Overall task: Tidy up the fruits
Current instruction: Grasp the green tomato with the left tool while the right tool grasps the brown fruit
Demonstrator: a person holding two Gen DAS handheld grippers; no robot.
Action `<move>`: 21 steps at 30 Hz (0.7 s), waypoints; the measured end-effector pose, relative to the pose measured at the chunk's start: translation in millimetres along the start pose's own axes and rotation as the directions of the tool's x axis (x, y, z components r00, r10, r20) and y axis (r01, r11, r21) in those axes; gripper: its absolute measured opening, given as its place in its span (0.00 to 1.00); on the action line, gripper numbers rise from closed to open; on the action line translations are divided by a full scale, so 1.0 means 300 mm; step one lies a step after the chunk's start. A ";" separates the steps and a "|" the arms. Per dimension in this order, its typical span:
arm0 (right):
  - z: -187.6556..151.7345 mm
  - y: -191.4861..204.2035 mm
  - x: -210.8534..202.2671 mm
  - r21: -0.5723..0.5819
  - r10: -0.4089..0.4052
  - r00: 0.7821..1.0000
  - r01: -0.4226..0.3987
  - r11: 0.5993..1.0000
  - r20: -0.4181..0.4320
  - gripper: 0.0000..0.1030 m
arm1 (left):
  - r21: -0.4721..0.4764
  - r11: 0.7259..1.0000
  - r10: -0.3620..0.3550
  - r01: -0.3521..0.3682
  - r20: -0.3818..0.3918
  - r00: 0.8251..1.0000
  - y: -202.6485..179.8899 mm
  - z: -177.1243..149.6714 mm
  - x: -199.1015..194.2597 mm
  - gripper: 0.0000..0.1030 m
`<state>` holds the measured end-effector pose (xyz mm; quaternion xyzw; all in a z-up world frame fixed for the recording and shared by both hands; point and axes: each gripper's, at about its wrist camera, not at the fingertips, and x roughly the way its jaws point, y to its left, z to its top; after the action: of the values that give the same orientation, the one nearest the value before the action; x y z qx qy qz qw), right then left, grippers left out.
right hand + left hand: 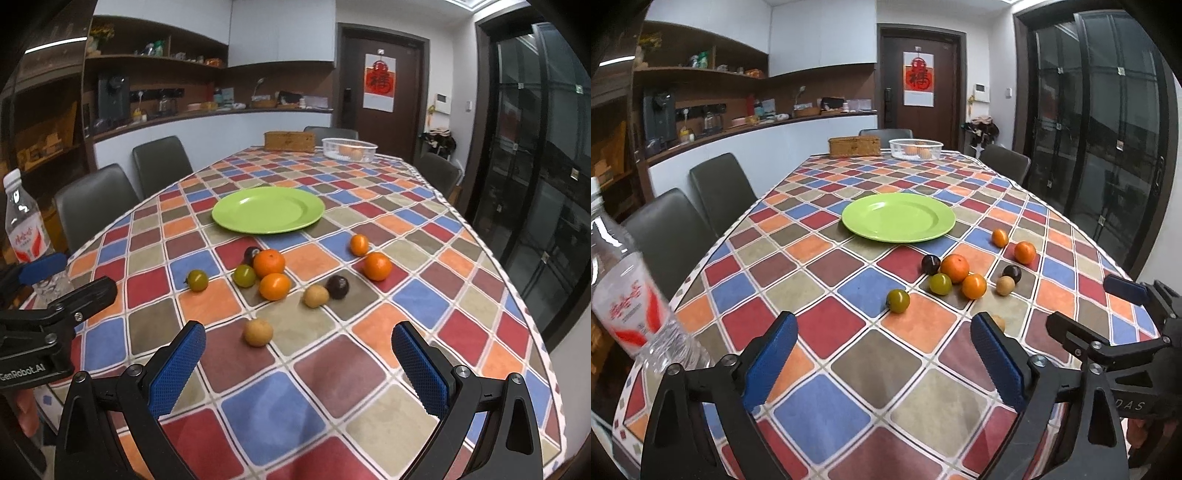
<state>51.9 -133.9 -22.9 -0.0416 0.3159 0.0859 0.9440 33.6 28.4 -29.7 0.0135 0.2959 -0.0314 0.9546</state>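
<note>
Both grippers hang above the near end of the checked tablecloth point(317, 406), each with blue pads spread wide and nothing between them. Ahead of the left gripper point(882, 332), just beyond its fingertips, lies a green plum point(898, 300); a tan longan point(999, 322) peeks out from behind its right finger point(997, 362). Just past the left fingertip of the right gripper point(297, 339) and a little inward of it, that same longan point(258, 332) sits on the cloth, apart from the pad. Further ahead lies the scatter: oranges point(269, 263), another green plum point(244, 275), dark plums point(337, 287), a second longan point(316, 295). Beyond them the green plate point(229, 218) lies bare. A water bottle point(624, 291) stands left of the left gripper.
</note>
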 end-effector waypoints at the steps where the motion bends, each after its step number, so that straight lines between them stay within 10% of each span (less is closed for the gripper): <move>1: 0.002 0.006 0.015 -0.005 0.008 1.000 -0.008 1.000 -0.006 0.98 | 0.011 1.000 -0.004 0.004 -0.001 1.000 0.001 0.000 0.015 0.89; 21: -0.025 0.056 0.263 -0.031 0.122 0.975 -0.130 0.991 -0.186 0.55 | 0.162 0.979 -0.097 0.121 -0.148 0.984 -0.017 0.004 0.314 0.53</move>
<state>106.2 -107.8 -76.9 -0.0493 0.4018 0.1483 0.9023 111.5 18.5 -81.9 0.0808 0.3585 -0.1078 0.9237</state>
